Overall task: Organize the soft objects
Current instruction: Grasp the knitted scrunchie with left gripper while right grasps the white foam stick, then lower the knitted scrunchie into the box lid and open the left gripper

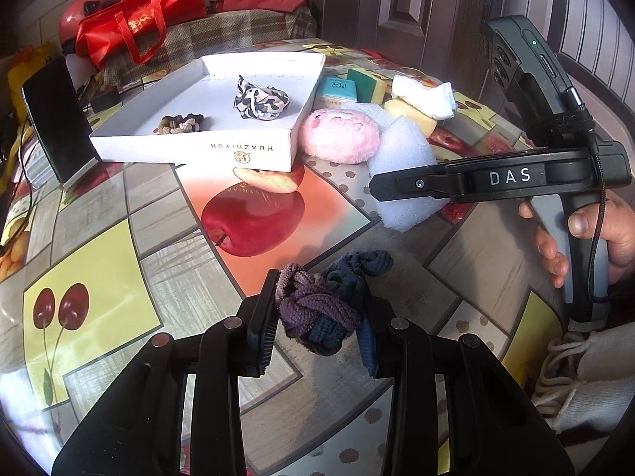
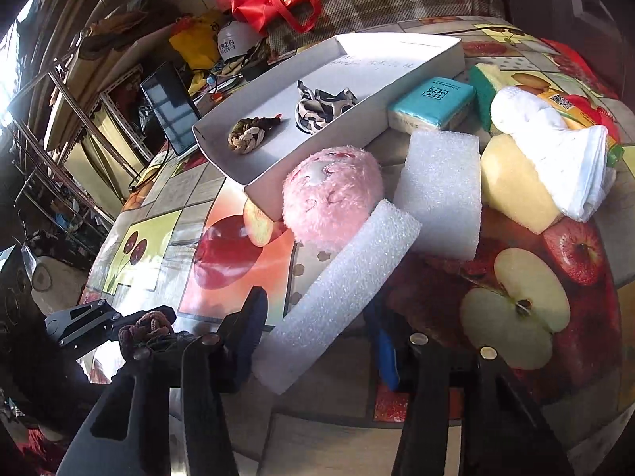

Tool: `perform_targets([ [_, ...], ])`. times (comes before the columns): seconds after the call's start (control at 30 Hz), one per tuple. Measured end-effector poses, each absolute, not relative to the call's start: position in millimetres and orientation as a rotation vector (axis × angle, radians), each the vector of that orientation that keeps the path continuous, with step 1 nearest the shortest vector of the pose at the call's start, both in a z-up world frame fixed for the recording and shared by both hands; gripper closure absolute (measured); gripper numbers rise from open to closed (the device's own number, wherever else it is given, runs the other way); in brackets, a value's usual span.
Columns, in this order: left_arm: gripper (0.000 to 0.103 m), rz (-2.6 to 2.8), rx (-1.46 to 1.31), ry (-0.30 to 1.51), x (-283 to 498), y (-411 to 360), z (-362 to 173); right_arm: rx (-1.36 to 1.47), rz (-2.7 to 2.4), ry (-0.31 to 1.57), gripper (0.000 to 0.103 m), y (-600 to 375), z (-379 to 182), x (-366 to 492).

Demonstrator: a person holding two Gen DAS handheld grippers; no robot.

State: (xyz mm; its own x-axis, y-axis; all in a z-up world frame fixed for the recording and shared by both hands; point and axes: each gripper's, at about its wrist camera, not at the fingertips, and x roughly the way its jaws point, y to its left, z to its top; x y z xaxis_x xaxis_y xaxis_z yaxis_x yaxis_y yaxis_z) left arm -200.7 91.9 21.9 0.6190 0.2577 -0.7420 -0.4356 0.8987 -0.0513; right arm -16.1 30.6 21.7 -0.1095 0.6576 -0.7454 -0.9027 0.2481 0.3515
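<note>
My left gripper (image 1: pixel 317 329) is shut on a purple and blue braided hair tie (image 1: pixel 317 313), held just above the table's near side. My right gripper (image 2: pixel 313 329) has a white foam strip (image 2: pixel 341 293) between its jaws, which press on its lower end. A white box (image 1: pixel 254 150) farther back holds a black-and-white scrunchie (image 1: pixel 260 101) and a brown braided tie (image 1: pixel 180 123). A pink plush ball (image 2: pixel 329 198) lies against the box's corner, just beyond the foam strip. The right gripper (image 1: pixel 412 184) also shows from the side, crossing the foam (image 1: pixel 401 146).
Right of the box lie a second foam block (image 2: pixel 440 190), a yellow sponge (image 2: pixel 512 186), a white sock (image 2: pixel 555 150), a teal tissue pack (image 2: pixel 432 103) and a green-topped sponge (image 1: pixel 367 83). A dark tablet (image 1: pixel 55 119) stands at the left. A red bag (image 1: pixel 131 20) lies behind the table.
</note>
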Motion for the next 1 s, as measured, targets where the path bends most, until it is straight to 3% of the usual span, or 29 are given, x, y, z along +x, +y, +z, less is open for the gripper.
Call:
perform_targets([
  [0.17, 0.069, 0.412, -0.261, 0.779, -205.8, 95.8, 25.4, -0.269, 1.423, 0.975, 0.085, 0.8, 30.1, -2.6],
  [0.5, 0.069, 0.692, -0.228, 0.419, -235.2, 124.9, 56.8, -0.18, 1.232, 0.308, 0.085, -61.7, 86.6, 19.2],
  [0.73, 0.069, 0.839, -0.243, 0.3, -260.7, 132.9, 63.2, -0.144, 1.197, 0.25, 0.085, -59.9, 86.2, 15.5],
  [1.0, 0.069, 0.867, -0.257, 0.322, -254.5, 142.5, 57.4, -0.186, 1.336, 0.269, 0.085, -25.2, 81.3, -15.4],
])
